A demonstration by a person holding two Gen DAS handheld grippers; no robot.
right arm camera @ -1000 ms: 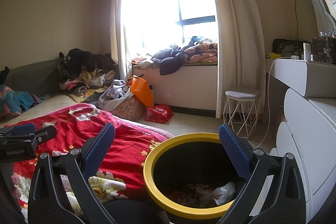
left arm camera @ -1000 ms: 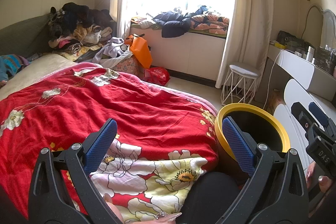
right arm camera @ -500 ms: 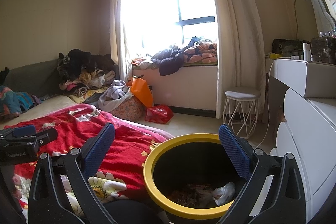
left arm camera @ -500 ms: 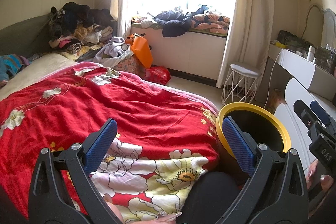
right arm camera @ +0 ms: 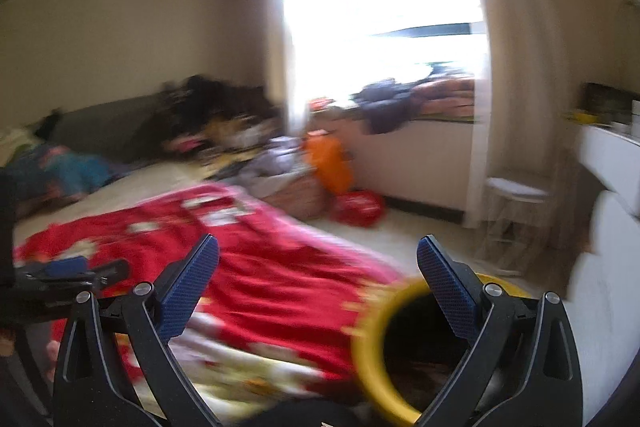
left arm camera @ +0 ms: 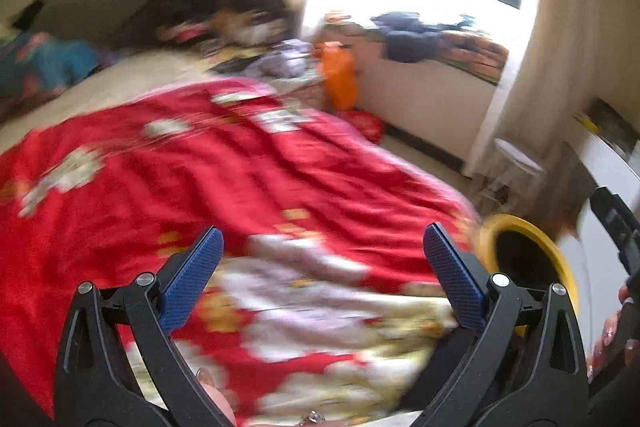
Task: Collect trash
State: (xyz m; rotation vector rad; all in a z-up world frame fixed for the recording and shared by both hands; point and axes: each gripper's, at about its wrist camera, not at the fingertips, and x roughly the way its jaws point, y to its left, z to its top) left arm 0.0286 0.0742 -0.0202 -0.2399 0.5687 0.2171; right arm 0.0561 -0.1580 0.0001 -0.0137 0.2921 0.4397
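Note:
Both views are blurred by motion. A yellow-rimmed black trash bin [right arm camera: 372,355] stands beside the bed at the lower right of the right wrist view, dark inside. It also shows in the left wrist view [left arm camera: 532,227] at the right edge. My left gripper [left arm camera: 322,263] is open and empty over the red flowered bedspread [left arm camera: 224,187]. My right gripper [right arm camera: 318,275] is open and empty, above the bed edge and the bin. The left gripper's body [right arm camera: 68,273] shows at the left of the right wrist view.
A pile of clothes [right arm camera: 224,123] lies at the head of the bed. An orange bag [right arm camera: 328,159] and a red bag [right arm camera: 358,205] sit on the floor under the window. A white stool [right arm camera: 516,191] and white drawers [right arm camera: 608,267] stand at the right.
Both grippers have swung to the left, so the bin has slid toward the right in both views. Both jaws stay open and empty.

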